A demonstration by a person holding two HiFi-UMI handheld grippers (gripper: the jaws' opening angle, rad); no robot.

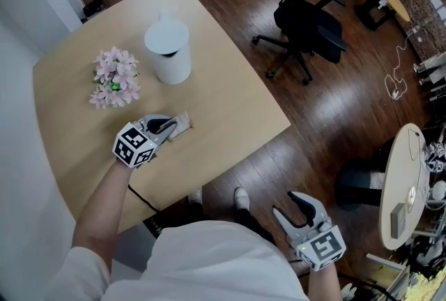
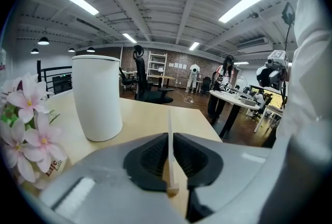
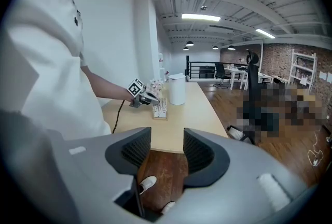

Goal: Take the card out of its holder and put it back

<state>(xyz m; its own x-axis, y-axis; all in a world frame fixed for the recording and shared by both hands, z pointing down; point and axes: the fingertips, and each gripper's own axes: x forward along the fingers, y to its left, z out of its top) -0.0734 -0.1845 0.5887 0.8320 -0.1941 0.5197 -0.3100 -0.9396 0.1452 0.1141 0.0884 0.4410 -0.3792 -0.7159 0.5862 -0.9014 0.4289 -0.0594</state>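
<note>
Nearest us, the right hand-held grey two-jaw gripper (image 1: 289, 206) hangs beyond the edge of the light wooden table (image 1: 230, 101). Its jaws stand wide apart with nothing between them. On the table, the left hand-held grey two-jaw gripper (image 1: 167, 128) is drawn in narrow on the thin pale card (image 2: 169, 135), seen edge-on with a dark pad against each face. The card's lower edge appears to sit in the small pale wooden holder (image 2: 173, 187). We judge the step in hand to be the grip at the holder; whether the card is leaving or already reseated we cannot tell. If leaving, the next move calls for a straight pull along the slot, and the holder, unsteadied, may follow. Beyond stand the pink artificial flowers (image 1: 115, 78), the white cylindrical container (image 1: 169, 56) and, on the floor, the black office chair (image 1: 310, 21).
</note>
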